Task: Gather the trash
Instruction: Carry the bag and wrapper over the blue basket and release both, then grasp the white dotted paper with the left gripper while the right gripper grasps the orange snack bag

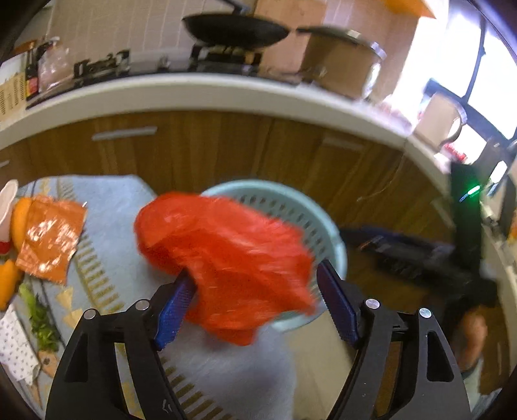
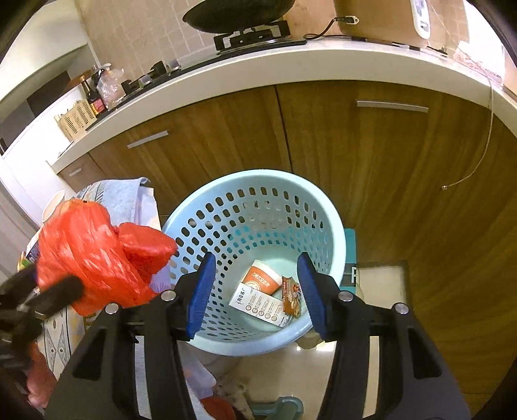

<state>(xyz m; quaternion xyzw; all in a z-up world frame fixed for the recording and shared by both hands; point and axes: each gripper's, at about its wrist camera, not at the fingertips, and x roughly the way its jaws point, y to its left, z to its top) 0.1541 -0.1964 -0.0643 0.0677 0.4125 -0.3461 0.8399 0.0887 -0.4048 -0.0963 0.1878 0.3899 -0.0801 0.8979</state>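
Note:
A crumpled red plastic bag [image 1: 226, 258] lies between the wide-apart jaws of my left gripper [image 1: 255, 274], at the near rim of the light blue perforated basket [image 1: 290, 200]. The bag rests against the left finger [image 1: 176, 307]; the right finger [image 1: 337, 307] stands clear of it. In the right wrist view the bag [image 2: 97, 252] hangs at the left of the basket [image 2: 258, 200], with the left gripper [image 2: 48, 297] under it. My right gripper [image 2: 257, 258] is open and empty above the basket. An orange cup [image 2: 261, 279], a white carton [image 2: 258, 303] and a snack wrapper [image 2: 292, 295] lie on the basket's bottom.
To the left is a table with a blue patterned cloth [image 1: 110, 213], with an orange foil wrapper [image 1: 48, 239], orange peel [image 1: 19, 219], greens [image 1: 38, 316] and a paper cup [image 1: 8, 200] on it. Wooden cabinets [image 2: 387, 181] and a white counter [image 2: 290, 61] with a black pan [image 1: 232, 29] stand behind the basket.

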